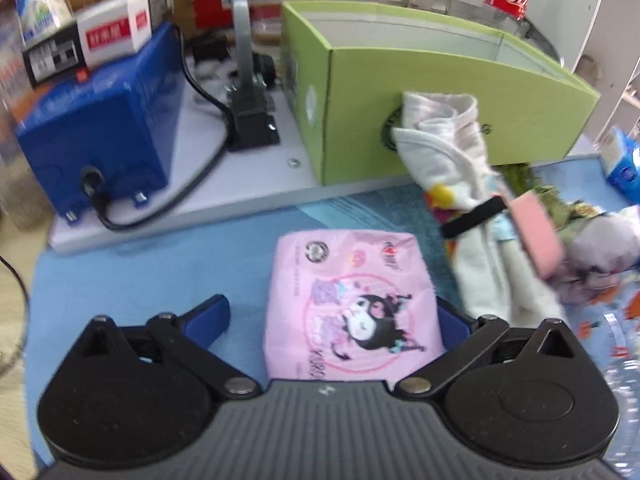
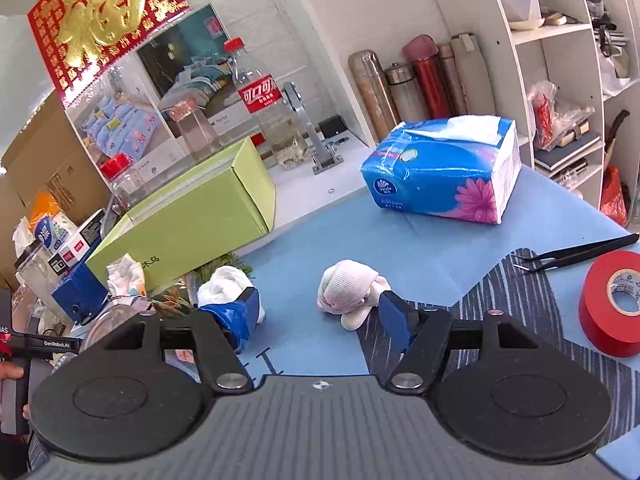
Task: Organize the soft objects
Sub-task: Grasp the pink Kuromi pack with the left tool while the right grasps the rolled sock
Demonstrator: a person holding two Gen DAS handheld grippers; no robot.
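While both claws sit low over the blue mat, I log each from nearest to farthest. Left gripper: jaws spread wide, gripping nothing; a pink tissue pack with a cartoon print lies flat on the mat between the blue pads, closer to the right-hand pad, which it hides; contact there I cannot tell. Beyond it, to the right, a white printed cloth with a black band and pink tag stands up, blurred, in front of the green box; what holds it is not clear. Blue power unit sits far left on the white board.

Right gripper: jaws wide open, empty. A rolled white sock lies on the mat between the pads, just beside the right-hand pad. A second white bundle sits behind the left-hand pad. Red tape roll and black tweezers lie right; blue tissue pack farther back; the green box at far left.
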